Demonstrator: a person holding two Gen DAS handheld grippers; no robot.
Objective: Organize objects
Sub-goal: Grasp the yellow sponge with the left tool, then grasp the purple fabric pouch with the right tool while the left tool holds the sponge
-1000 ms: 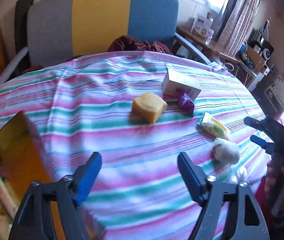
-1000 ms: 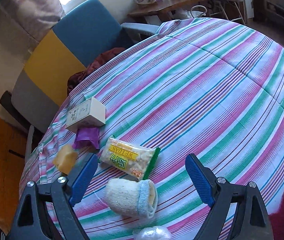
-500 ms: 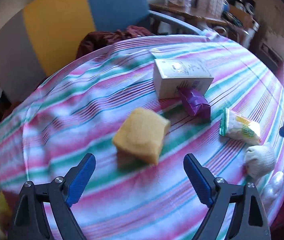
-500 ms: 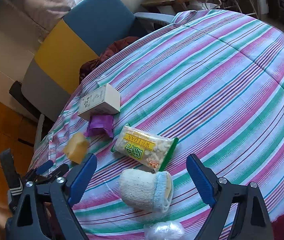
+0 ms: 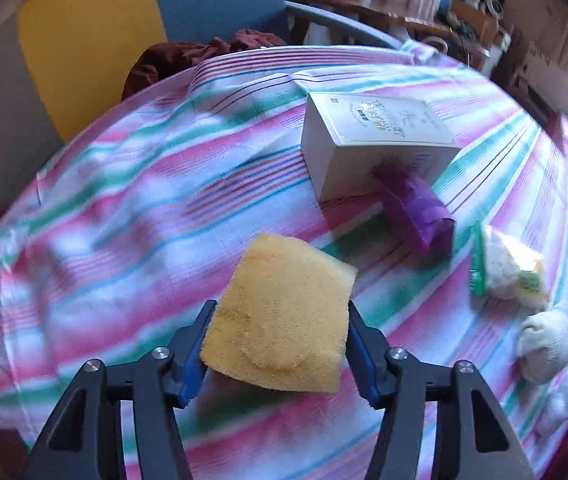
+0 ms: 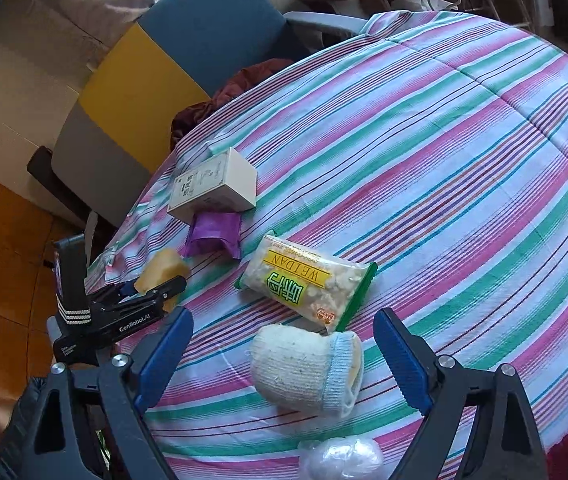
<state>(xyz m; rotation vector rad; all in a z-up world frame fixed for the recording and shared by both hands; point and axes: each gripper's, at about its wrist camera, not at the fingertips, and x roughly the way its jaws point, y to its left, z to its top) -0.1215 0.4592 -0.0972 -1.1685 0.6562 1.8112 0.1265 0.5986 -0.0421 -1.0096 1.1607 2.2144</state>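
My left gripper (image 5: 278, 328) is shut on a yellow sponge (image 5: 280, 316), its blue pads pressed on both sides. The sponge (image 6: 162, 270) and the left gripper (image 6: 156, 286) also show in the right wrist view at the table's left edge. My right gripper (image 6: 284, 344) is open and empty, just above a rolled white sock (image 6: 307, 368). Beyond it lie a snack packet (image 6: 303, 280), a purple wrapper (image 6: 214, 234) and a white box (image 6: 214, 188). The box (image 5: 371, 140), wrapper (image 5: 415, 210), packet (image 5: 507, 264) and sock (image 5: 547, 342) show in the left wrist view too.
A round table with a striped cloth (image 6: 443, 160) holds everything. A clear plastic bag (image 6: 343, 458) lies at the near edge by the sock. A grey, yellow and blue chair (image 6: 156, 76) with dark red cloth (image 6: 228, 96) stands behind the table.
My left gripper has moved forward to the sponge and shut on it. My right gripper has stayed open, drifting slightly closer over the sock.
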